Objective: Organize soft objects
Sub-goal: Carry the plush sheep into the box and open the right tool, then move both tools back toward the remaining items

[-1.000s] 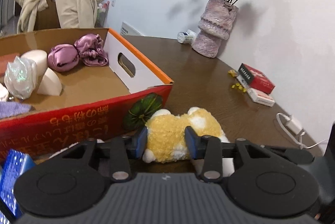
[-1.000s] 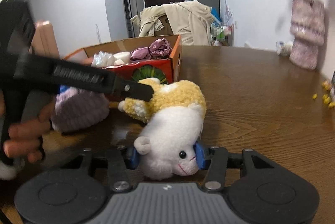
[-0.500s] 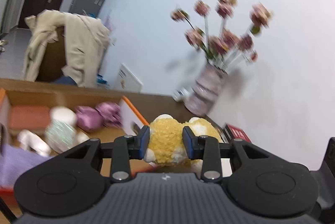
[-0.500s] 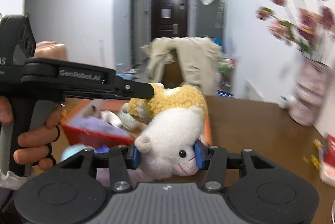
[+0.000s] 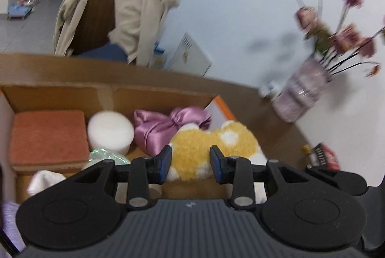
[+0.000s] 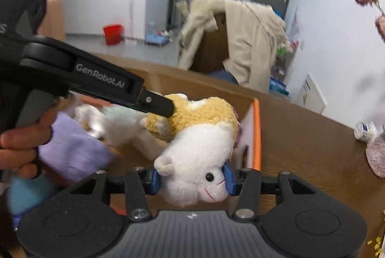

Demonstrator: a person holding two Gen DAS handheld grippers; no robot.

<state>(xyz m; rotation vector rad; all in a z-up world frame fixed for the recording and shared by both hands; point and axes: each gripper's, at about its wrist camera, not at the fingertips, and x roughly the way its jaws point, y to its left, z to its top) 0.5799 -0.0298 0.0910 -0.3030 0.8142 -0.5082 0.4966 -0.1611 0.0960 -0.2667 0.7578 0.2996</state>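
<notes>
So both grippers are on the same fuzzy yellow-and-white plush toy (image 6: 192, 137) right now. The right hand-held gripper (image 6: 191, 179) has its blue pads pinched on the white head end, and the left hand-held gripper (image 5: 190, 164) is clamped on the yellow fleecy back end; in the right wrist view you can see its black finger coming in from 9 o'clock and biting the yellow part. The toy's long axis runs roughly from the right gripper's pads out toward 11 o'clock, head nearest the right gripper and tail end off toward the left one, so it's basically strung between the two. It's up in the air over the open brown cardboard box with the orange edge (image 5: 223, 105), near the box's right wall. Already inside: an orange-brown sponge block (image 5: 48, 137), a white foam round (image 5: 110, 132), a shiny purple satin bow thing (image 5: 166, 128), plus a folded lilac cloth (image 6: 72, 149) at about 8 o'clock in the right view. My guess is the drop spot is the bare patch at 6 o'clock of the satin bow, straight below the toy, so lowering and letting go with both should do it.
</notes>
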